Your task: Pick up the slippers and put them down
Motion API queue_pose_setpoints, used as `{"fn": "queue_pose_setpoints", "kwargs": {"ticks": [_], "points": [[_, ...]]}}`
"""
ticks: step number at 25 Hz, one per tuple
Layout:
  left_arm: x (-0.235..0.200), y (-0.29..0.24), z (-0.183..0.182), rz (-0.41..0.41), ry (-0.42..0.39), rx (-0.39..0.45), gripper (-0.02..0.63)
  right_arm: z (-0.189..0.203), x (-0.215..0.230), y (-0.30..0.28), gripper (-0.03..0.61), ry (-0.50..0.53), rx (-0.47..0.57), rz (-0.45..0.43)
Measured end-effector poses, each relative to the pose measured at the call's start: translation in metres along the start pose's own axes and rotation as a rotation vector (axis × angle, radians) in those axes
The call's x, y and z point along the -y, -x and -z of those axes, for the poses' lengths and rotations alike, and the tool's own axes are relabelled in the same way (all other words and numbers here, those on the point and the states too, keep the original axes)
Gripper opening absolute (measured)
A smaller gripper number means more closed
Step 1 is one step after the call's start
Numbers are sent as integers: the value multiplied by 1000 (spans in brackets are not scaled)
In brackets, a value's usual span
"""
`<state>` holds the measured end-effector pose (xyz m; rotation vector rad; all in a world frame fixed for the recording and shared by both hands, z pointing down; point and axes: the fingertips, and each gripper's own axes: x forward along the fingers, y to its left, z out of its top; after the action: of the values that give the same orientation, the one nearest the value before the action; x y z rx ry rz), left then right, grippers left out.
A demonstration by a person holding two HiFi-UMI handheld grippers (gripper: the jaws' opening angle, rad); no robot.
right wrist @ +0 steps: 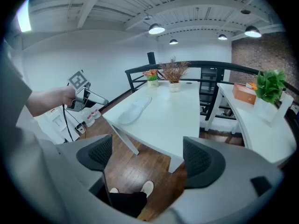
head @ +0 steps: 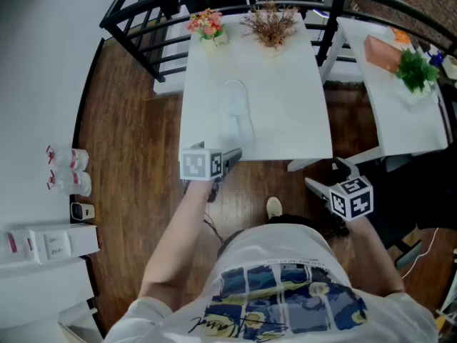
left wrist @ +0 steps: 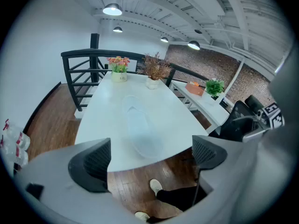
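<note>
I stand in a loft room with a dark wooden floor [head: 128, 120] and a black railing [head: 143, 6] along the far side. The large white table [head: 285, 106] fills the middle of the head view, and a second white table [head: 407, 120] stands apart to its right.

My left gripper [head: 230, 157] hangs at the near edge of the large table, angled down toward it. Its jaws are spread wide with nothing between them; in the left gripper view only the table edge and the floor show in the gap. My right gripper [head: 327, 176] is off the table's near right corner, over the floor. Its jaws are also apart and empty.

The white slipper [head: 235, 116] lies flat on the large table, lengthwise toward the railing, on the left half and just beyond my left gripper. Neither gripper touches it.

At the table's far edge stand a pot of pink and orange flowers [head: 207, 26] and a pot of dried brown twigs [head: 271, 26]. On the second table are an orange box [head: 382, 52] and a green plant [head: 416, 70]. Two bottles [head: 68, 170] lie by the wall on the left. My pale shoe [head: 274, 206] shows on the floor below the table.
</note>
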<state>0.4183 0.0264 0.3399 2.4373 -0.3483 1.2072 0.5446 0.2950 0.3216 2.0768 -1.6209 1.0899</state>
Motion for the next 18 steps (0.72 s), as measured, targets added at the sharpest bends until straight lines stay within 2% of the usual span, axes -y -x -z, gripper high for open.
{"fn": "queue_pose_setpoints", "kwargs": {"ticks": [4, 10, 16, 18], "points": [[-4, -63, -37, -42, 40, -42, 545, -2, 48, -2, 491, -13, -16, 13], [-25, -146, -63, -124, 90, -154, 557, -7, 85, -5, 491, -53, -27, 19], [-63, -203, -63, -288, 112, -256, 565, 14, 109, 5, 491, -103, -51, 38], [-66, -217, -60, -299, 113, -281, 565, 24, 117, 12, 491, -123, -58, 55]]}}
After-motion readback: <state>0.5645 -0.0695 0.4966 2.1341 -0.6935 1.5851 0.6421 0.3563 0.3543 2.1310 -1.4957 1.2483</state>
